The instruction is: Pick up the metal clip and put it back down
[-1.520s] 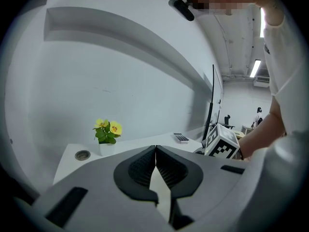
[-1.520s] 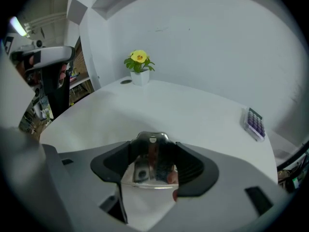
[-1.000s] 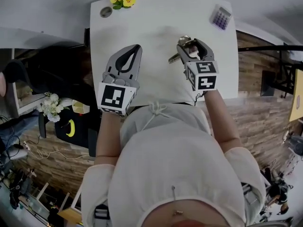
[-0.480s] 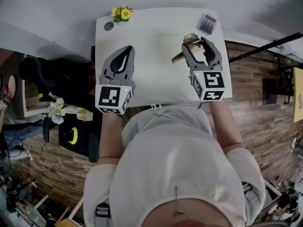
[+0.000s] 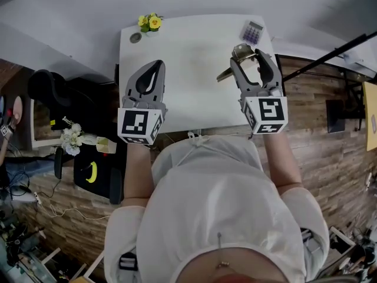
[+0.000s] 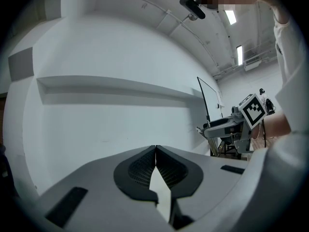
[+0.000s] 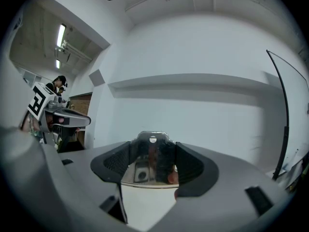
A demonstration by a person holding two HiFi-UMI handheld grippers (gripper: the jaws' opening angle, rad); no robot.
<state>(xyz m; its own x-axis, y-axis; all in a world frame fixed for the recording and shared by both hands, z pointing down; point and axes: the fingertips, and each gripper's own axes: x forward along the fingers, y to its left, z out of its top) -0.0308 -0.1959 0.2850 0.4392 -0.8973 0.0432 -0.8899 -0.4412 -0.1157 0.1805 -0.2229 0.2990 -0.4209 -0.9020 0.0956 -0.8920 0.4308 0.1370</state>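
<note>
My right gripper (image 5: 250, 56) has its jaws clamped on the metal clip (image 5: 237, 53). I see the clip over the far right of the white bench (image 5: 194, 102), near the calculator (image 5: 252, 32). In the right gripper view the shiny clip fills the gap between the pads (image 7: 190, 166), with only wall behind it. My left gripper (image 5: 154, 65) has its jaws pressed together on nothing. The marker cubes (image 5: 268, 112) show black-and-white squares. Yellow flowers (image 5: 149, 22) sit at the bench's far left corner.

Your kit
You wear a short-sleeved white top (image 5: 218, 205); your left tool (image 5: 155, 65) and right tool (image 5: 252, 55) are grey, with black-and-white marker cubes (image 5: 140, 124).
</note>
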